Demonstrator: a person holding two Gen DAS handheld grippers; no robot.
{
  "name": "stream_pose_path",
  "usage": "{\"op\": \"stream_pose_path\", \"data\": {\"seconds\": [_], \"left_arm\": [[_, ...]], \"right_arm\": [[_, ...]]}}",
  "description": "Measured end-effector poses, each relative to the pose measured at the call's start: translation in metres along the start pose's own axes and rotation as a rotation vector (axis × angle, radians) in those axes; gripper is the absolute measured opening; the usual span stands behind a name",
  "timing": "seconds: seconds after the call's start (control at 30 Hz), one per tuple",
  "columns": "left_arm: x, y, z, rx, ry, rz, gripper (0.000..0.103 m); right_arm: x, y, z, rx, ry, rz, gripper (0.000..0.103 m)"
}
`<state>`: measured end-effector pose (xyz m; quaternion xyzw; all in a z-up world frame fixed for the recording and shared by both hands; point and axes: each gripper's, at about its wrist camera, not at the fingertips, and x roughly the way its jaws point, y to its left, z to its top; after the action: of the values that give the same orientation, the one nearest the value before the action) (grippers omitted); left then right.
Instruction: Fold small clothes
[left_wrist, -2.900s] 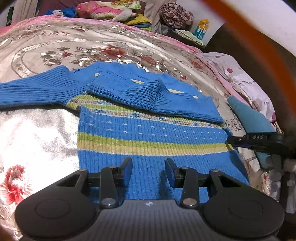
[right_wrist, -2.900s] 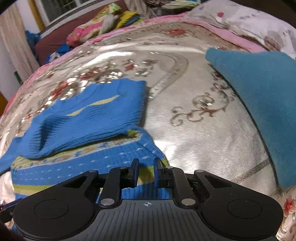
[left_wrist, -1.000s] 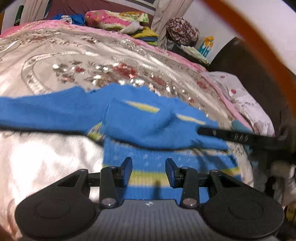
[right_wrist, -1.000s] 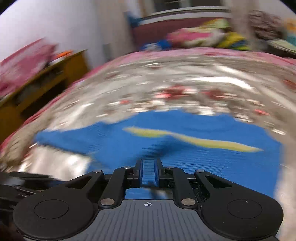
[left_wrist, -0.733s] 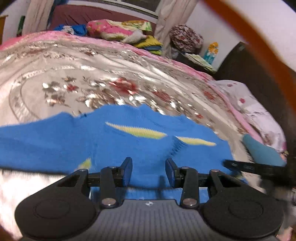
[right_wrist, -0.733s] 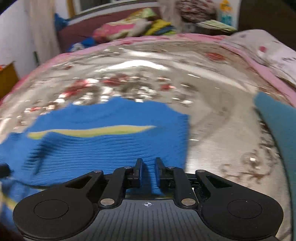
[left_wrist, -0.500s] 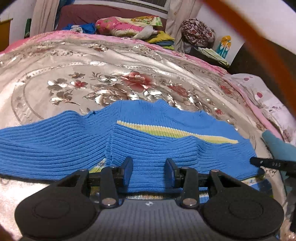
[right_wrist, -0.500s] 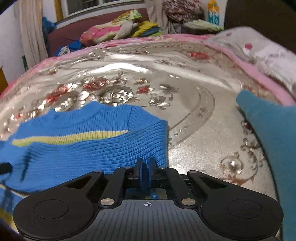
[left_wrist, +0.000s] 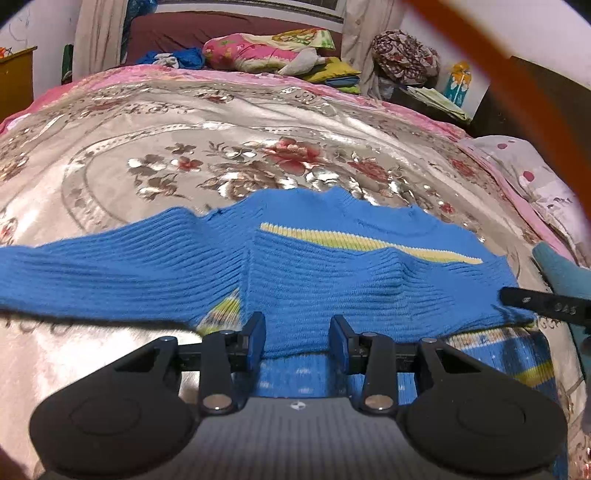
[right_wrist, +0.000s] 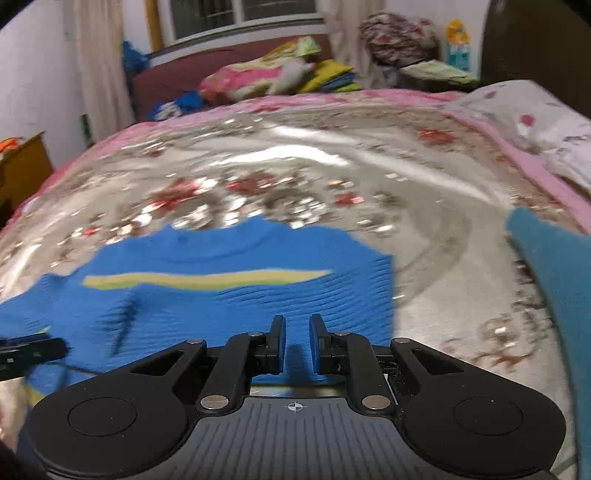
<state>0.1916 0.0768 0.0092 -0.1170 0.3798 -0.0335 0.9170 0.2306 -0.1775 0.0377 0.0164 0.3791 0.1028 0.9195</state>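
Left gripper (left_wrist: 297, 341) low in the middle of the left wrist view, jaws parted, nothing pinched; the folded edge of the blue sweater (left_wrist: 295, 266) lying just past and between the fingertips. Sweater spread across the middle of the frame on the shiny flowered bedspread (left_wrist: 221, 140), one sleeve (left_wrist: 92, 273) stretched out to the left edge, the other folded across the chest, yellow stripe (left_wrist: 369, 242) showing right of centre. At the right edge, a tip of the other tool and a teal cloth (left_wrist: 561, 269). In the right wrist view, right gripper (right_wrist: 297, 343) low centre, jaws opening with a narrow gap, no fabric caught between them, sweater (right_wrist: 240, 295) just beyond the tips, filling the left and middle; teal cloth (right_wrist: 554, 277) at the right edge. Probably soft, light, limp knit, thick enough to pinch without slipping, prone to sag and drag on the slick cover. Best taken at the ribbed sleeve cuff or a folded edge, both layers together.
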Motion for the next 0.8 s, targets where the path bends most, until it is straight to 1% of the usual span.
{"op": "stream_pose_path", "data": {"seconds": [0.13, 0.33, 0.37, 0.4, 0.5, 0.53, 0.6, 0.67, 0.77, 0.8], "left_arm": [[-0.016, 0.01, -0.008, -0.034, 0.011, -0.012, 0.044], [-0.039, 0.021, -0.018, -0.058, -0.017, -0.042, 0.044], [-0.042, 0.024, -0.019, -0.062, -0.021, -0.045, 0.044], [-0.043, 0.027, -0.02, -0.067, -0.024, -0.049, 0.044], [-0.047, 0.039, -0.02, -0.096, -0.033, -0.057, 0.044], [-0.048, 0.044, -0.02, -0.107, -0.039, -0.058, 0.044], [-0.051, 0.055, -0.019, -0.127, -0.051, -0.051, 0.044], [-0.053, 0.067, -0.016, -0.151, -0.059, -0.045, 0.044], [-0.059, 0.082, -0.014, -0.174, -0.076, -0.033, 0.044], [-0.061, 0.086, -0.014, -0.181, -0.081, -0.028, 0.044]], "right_arm": [[0.003, 0.033, -0.001, -0.044, 0.021, 0.073, 0.016], [0.009, 0.093, 0.007, -0.133, 0.031, 0.182, 0.016], [0.012, 0.102, 0.007, -0.15, 0.039, 0.189, 0.016], [0.017, 0.111, 0.006, -0.164, 0.055, 0.195, 0.02], [0.034, 0.125, 0.0, -0.192, 0.137, 0.188, 0.02], [0.034, 0.127, -0.001, -0.195, 0.129, 0.176, 0.02], [0.026, 0.131, -0.001, -0.206, 0.129, 0.168, 0.02], [0.016, 0.132, 0.001, -0.2, 0.138, 0.179, 0.021], [-0.008, 0.13, 0.003, -0.201, 0.141, 0.174, 0.021], [-0.019, 0.13, 0.003, -0.2, 0.139, 0.184, 0.021]]}}
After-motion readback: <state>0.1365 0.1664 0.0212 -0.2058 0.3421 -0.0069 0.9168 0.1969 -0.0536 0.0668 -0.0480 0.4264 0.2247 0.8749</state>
